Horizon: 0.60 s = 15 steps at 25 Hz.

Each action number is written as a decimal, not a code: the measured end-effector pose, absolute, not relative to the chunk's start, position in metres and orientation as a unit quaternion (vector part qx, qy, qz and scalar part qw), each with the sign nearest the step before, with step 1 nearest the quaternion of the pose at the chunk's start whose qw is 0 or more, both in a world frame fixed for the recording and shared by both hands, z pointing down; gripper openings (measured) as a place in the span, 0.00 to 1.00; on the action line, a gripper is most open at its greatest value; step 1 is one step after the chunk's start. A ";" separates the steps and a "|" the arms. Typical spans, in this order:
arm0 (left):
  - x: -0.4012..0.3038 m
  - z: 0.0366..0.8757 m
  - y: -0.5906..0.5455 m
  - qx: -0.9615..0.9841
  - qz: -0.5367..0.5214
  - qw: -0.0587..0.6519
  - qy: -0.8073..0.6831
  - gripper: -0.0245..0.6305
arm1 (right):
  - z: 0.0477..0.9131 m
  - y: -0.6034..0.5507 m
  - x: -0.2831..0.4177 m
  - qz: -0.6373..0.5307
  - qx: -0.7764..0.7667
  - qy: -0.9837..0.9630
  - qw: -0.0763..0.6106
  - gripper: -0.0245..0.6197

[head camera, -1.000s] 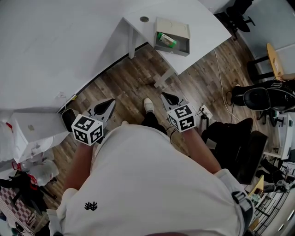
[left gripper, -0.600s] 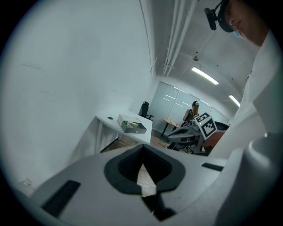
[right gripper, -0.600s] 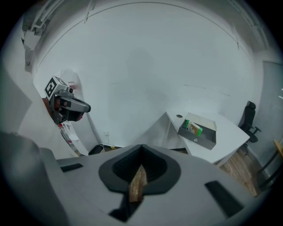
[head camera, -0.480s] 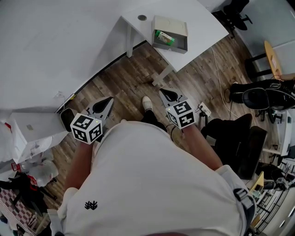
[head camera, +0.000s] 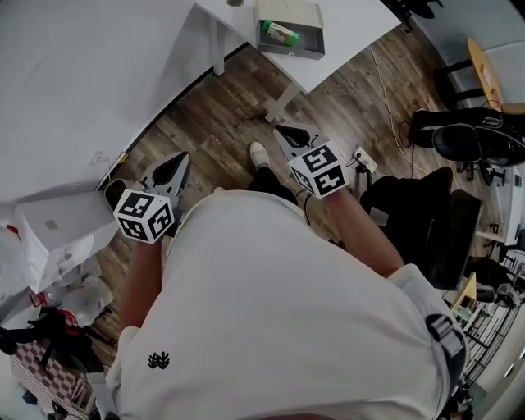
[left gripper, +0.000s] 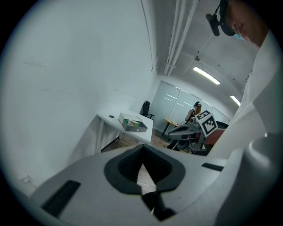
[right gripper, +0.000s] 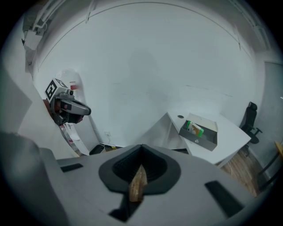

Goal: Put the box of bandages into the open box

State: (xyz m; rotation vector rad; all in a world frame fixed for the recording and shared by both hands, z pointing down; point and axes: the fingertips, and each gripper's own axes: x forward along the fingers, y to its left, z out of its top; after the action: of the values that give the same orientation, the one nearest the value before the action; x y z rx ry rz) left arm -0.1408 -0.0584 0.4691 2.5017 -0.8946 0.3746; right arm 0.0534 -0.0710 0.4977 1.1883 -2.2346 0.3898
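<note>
Left fingers [head camera: 177, 162], right fingers [head camera: 283, 132] pressed together, empty. Bandage box [head camera: 279, 34] inside open box [head camera: 289, 10]: likely light, stiff cardboard; best pinched across narrow sides.

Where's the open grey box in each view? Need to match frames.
Head view: open box at top edge, centre, on the white table.
Left gripper view: open box mid-frame, far off.
Right gripper view: open box right of centre.
Shared landmark: the white table beneath it.
</note>
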 end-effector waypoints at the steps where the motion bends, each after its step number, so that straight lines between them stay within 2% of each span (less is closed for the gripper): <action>1: -0.141 0.469 -0.058 0.908 0.137 0.228 -0.325 0.05 | 0.498 -0.071 0.053 0.147 0.444 -0.836 0.286 0.05; 15: -0.126 0.475 -0.061 0.899 0.155 0.240 -0.333 0.05 | 0.507 -0.083 0.071 0.161 0.435 -0.839 0.284 0.05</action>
State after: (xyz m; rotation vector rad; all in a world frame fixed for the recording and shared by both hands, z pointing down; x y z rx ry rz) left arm -0.1265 -0.0605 0.4753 2.4595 -0.9119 0.4252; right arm 0.0710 -0.0825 0.5072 1.1638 -2.2464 0.4296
